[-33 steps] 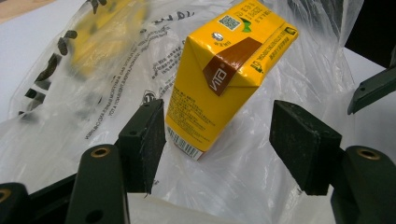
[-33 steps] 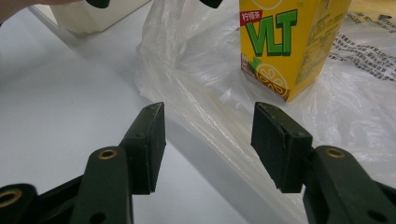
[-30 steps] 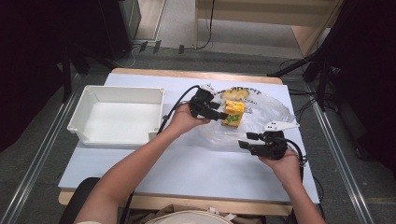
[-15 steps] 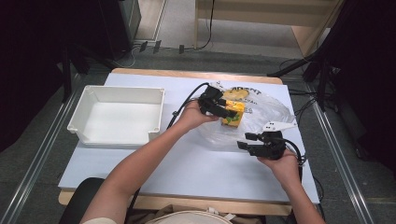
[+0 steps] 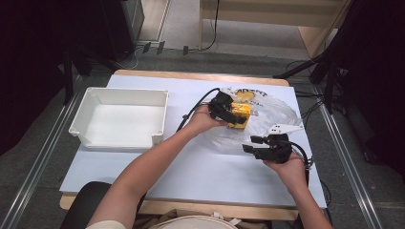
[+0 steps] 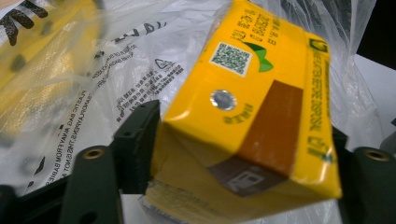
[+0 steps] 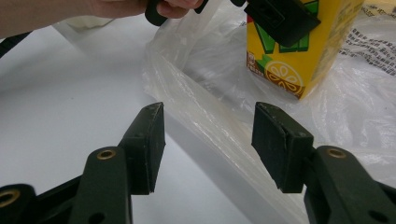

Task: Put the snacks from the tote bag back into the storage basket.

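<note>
Leftward drift of left gripper point(image 5: 228, 113) small since earlier frame, above table point(image 5: 191, 167), tray point(image 5: 119, 119) empty so sorting seems barely begun, bag point(image 5: 267, 119) spread beside it, carton point(image 6: 252, 107) clamped over bag, right gripper point(image 7: 208, 147) wide open, empty, straddling bag's edge.

in the left gripper view the yellow carton point(image 6: 252, 116) is hiding most of the right-hand jaw of the left gripper point(image 6: 233, 154), and the print on its faces is smearing into blur. the plastic bag point(image 6: 140, 56) is running off the top and left edges there. in the right gripper view the carton point(image 7: 299, 51) is being cut off by the top edge, with a black jaw covering part of its front. in the high view the bag's lettering point(image 5: 253, 93) is too small to read.
</note>
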Motion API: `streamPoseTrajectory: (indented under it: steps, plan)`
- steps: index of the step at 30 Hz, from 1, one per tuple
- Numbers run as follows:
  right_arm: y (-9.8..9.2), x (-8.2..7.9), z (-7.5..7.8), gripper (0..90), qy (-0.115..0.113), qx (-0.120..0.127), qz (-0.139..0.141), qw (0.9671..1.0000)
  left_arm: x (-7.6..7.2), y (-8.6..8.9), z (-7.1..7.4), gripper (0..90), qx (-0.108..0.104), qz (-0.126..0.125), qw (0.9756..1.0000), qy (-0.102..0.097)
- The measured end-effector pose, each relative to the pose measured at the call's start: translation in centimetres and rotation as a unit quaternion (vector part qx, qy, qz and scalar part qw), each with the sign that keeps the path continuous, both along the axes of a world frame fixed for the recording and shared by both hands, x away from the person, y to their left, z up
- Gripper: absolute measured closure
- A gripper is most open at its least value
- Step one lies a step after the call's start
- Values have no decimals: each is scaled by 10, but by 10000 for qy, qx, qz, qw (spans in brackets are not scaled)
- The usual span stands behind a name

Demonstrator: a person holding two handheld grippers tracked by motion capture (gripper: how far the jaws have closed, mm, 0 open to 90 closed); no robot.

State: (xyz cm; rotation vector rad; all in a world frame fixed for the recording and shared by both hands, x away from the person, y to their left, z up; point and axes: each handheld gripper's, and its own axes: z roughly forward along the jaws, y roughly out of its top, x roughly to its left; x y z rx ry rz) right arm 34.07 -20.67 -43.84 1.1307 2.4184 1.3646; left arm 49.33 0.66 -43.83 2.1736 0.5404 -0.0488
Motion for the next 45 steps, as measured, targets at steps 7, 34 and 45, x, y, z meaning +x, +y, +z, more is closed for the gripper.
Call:
streamPoseTrajectory:
  steps: [7,34,45]
  plan:
    - [0,0,0,454,-2,1,-13,10000,-5,-2,4,470,272,53,9991,-325]
    - [1,-1,2,457,-26,46,-32,10000,-19,8,57,521,389,71,9992,-89]
    - [1,-6,12,456,-183,28,-54,9998,-32,21,74,521,406,-32,9992,-16]
